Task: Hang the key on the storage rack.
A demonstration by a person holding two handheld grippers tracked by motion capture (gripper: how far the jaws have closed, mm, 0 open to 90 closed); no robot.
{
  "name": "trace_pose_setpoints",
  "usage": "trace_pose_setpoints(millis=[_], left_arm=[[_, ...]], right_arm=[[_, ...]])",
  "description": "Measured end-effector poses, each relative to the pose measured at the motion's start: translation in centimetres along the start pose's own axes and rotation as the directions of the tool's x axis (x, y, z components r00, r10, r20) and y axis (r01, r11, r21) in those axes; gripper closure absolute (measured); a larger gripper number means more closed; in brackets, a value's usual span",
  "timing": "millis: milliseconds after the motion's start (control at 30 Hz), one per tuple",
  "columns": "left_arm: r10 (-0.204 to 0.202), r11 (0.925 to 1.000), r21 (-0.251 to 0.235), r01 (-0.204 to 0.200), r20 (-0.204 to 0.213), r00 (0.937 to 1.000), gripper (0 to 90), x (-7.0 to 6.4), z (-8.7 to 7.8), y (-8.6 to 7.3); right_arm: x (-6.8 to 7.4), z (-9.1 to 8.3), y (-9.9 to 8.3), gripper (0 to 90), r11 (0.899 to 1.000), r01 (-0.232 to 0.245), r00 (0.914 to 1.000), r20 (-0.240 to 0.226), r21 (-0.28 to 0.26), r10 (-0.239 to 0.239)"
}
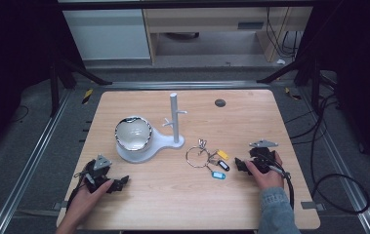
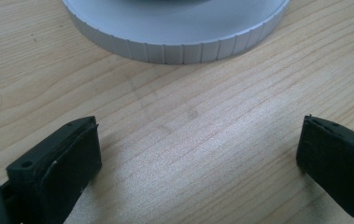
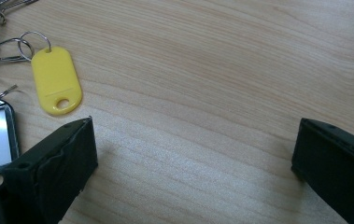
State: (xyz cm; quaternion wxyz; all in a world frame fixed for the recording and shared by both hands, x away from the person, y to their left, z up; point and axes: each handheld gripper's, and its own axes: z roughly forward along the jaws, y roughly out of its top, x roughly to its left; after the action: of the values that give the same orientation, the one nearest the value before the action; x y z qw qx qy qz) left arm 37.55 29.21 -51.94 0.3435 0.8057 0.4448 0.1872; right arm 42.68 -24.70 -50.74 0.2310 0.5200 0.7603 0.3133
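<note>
Both tongs, left point(image 1: 115, 184) & right point(image 1: 241, 165), are held apart, nothing gripped, resting low on the tabletop point(image 1: 251, 122). The key ring point(image 1: 207, 157) w/ tags lies mid-tabletop, just beside the right tongs, near the peg stand point(image 1: 174, 119). Probably a pre-grasp step: a pinch on the ring is called for next.

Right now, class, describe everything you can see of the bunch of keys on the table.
The key bunch lies flat on the wooden table, right of the white stand's base. A large metal ring carries small keys and three plastic tags: yellow, black with a white window, and blue. Neither gripper touches it.
</note>
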Motion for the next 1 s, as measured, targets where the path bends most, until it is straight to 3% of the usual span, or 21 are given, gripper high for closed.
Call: trace_pose_setpoints(millis=[300, 467, 500, 667, 733, 867, 967, 1000], left_arm=[[0.001, 1.0000, 0.001, -0.001, 0.001, 1.0000, 0.0, 0.0, 0.0, 0.0], [-0.001, 1.0000, 0.000, 0.001, 0.000, 1.0000, 0.0, 0.0, 0.0, 0.0], [-0.001, 1.0000, 0.000, 0.001, 0.000, 1.0000, 0.0, 0.0, 0.0, 0.0], [0.000, 1.0000, 0.000, 0.000, 0.000, 1.0000, 0.0, 0.0, 0.0, 0.0], [0.001, 1.0000, 0.003, -0.001, 0.000, 1.0000, 0.0, 0.0, 0.0, 0.0], [0.001, 1.0000, 0.003, -0.001, 0.000, 1.0000, 0.0, 0.0, 0.0, 0.0], [0.001, 1.0000, 0.003, -0.001, 0.000, 1.0000, 0.0, 0.0, 0.0, 0.0], [0.001, 1.0000, 0.003, -0.001, 0.000, 1.0000, 0.0, 0.0, 0.0, 0.0]], right_arm=[[0.0, 0.0, 0.0, 0.5, 1.000, 0.002, 1.0000, 0.005, -0.002, -0.002], [-0.2, -0.3, -0.1, 8.2, 1.000, 0.000, 1.0000, 0.000, -0.017, 0.000], [-0.2, -0.5, 0.1, 15.1, 1.000, 0.013, 0.9998, -0.012, -0.004, -0.013], [0.4, -1.0, 1.1, 18.0, 0.997, 0.077, 0.9967, -0.027, 0.021, -0.076], [0.7, -1.3, 2.2, 18.6, 0.991, 0.123, 0.9911, -0.056, 0.053, -0.120], [1.1, -1.6, 3.5, 24.3, 0.985, 0.162, 0.9831, -0.098, 0.065, -0.155], [2.3, -1.9, 5.2, 37.6, 0.963, 0.256, 0.9596, -0.142, 0.085, -0.243], [2.3, -1.9, 5.2, 37.6, 0.963, 0.256, 0.9596, -0.142, 0.085, -0.243]])
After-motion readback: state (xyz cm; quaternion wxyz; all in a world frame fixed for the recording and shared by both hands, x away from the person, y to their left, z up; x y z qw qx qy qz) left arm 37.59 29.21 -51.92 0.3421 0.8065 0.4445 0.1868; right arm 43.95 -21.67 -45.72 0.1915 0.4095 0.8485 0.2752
